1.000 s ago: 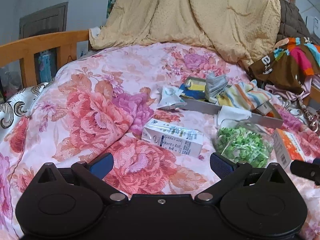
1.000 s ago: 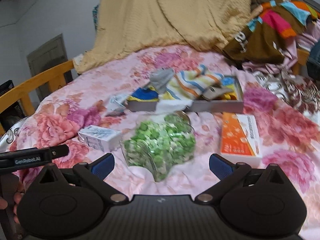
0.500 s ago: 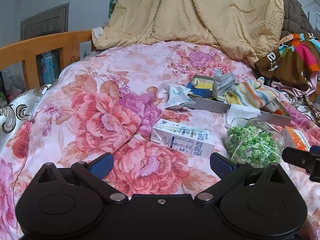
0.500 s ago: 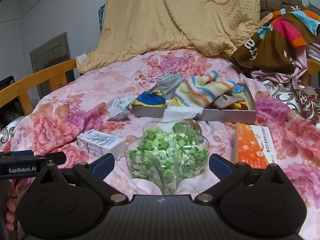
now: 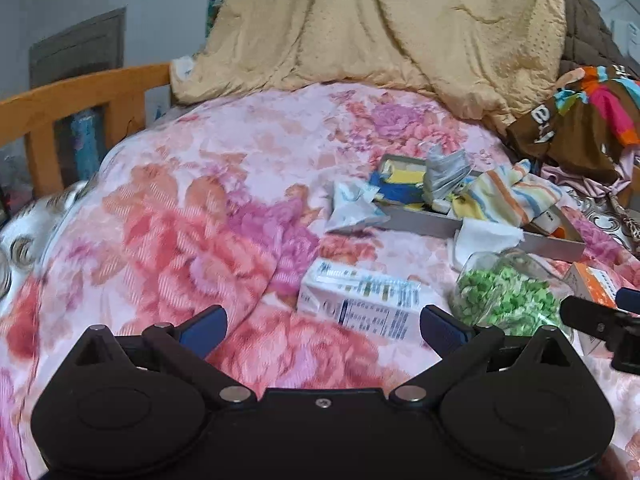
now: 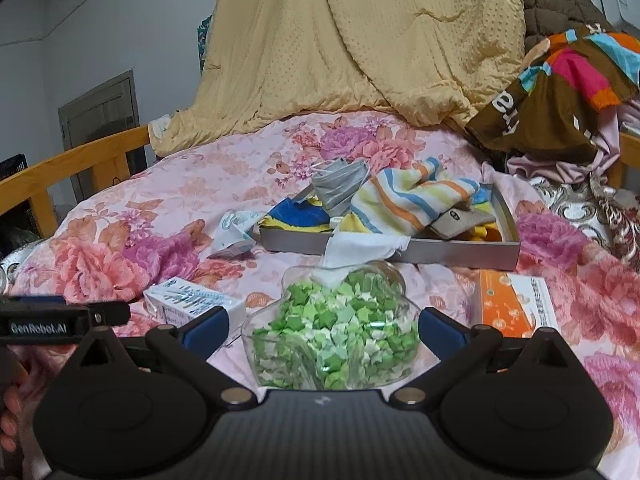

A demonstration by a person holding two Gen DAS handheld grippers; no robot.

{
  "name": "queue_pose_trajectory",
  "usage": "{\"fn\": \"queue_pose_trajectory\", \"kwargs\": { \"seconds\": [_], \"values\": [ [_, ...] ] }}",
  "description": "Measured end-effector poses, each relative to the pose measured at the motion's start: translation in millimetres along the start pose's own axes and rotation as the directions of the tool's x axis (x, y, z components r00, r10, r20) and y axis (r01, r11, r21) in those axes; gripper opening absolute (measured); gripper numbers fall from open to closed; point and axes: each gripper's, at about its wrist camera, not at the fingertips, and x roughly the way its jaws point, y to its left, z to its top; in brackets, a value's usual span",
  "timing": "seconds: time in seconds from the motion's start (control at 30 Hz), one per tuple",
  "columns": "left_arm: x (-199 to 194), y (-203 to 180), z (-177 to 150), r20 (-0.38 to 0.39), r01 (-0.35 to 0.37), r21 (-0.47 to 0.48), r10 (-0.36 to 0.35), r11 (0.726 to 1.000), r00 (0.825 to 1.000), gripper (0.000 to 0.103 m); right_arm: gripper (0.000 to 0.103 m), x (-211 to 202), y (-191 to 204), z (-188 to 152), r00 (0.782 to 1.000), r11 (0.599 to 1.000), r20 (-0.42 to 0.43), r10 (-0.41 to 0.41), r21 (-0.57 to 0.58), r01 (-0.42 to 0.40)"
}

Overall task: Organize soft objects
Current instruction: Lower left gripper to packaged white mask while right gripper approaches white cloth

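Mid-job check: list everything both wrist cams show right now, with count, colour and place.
Tray: one, grey, mid-bed, holding cloths.
Striped towel: one, multicolour, in tray.
Grey cloth: one, in tray.
White tissue: one, over tray's front wall.
Jar of paper stars: one, clear, green contents, lying between right fingers.
Carton: one, white, left of jar.
Orange box: one, right of jar.
Left gripper: open.
Right gripper: open.

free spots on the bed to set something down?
Bare quilt left of the milk carton, out to the wooden rail. Crowded: jar of green stars, orange box and full tray sit close together.
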Motion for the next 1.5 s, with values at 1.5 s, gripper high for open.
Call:
{"fn": "queue_pose_trajectory", "kwargs": {
  "seconds": [1.5],
  "values": [
    [165.6, -20.2, 80.1, -0.061, 0.100, 0.119, -0.093, 0.988, 0.994, 0.102, 0.103, 152.7, -58.0, 54.2, 0.987, 0.990, -0.145, 0.065, 0.137, -0.045]
  ]
}}
